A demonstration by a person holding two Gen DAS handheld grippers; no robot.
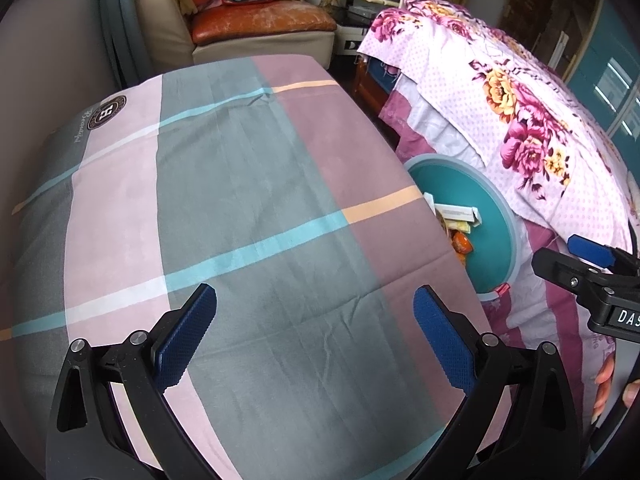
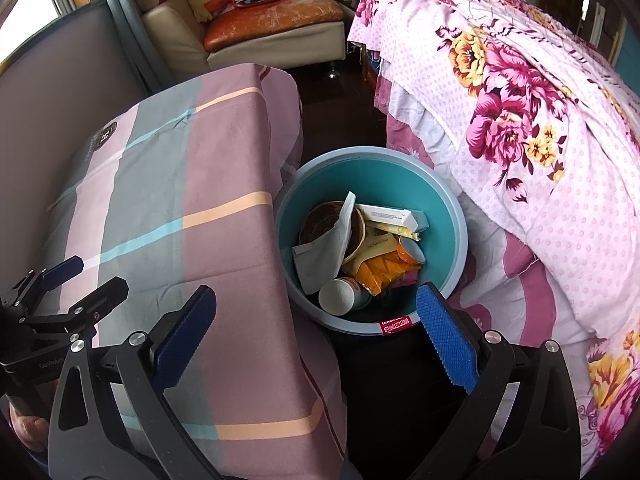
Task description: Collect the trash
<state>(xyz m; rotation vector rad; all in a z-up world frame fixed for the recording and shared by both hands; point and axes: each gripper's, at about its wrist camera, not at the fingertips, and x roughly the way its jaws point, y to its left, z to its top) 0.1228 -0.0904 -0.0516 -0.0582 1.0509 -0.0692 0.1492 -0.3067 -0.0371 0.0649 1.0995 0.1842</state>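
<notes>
A teal bin [image 2: 448,216] with a pale blue rim stands on the floor between the covered table and the bed. It holds trash: a white paper cup [image 2: 340,296], an orange wrapper [image 2: 380,272], a white pouch [image 2: 328,248], a brown bowl [image 2: 320,220] and a white carton [image 2: 390,216]. My right gripper [image 2: 316,340] hovers open just before the bin's near rim, nothing between its blue pads. My left gripper [image 1: 314,336] hangs open over the checked tablecloth [image 1: 240,208], also holding nothing. The bin [image 1: 496,232] shows partly behind the table edge in the left wrist view.
A bed under a pink floral sheet [image 2: 540,140] crowds the bin's right side. A beige sofa [image 2: 248,32] with cushions and a bag stands at the back. The floor gap between table and bed is narrow. A hand [image 1: 608,384] grips the right tool.
</notes>
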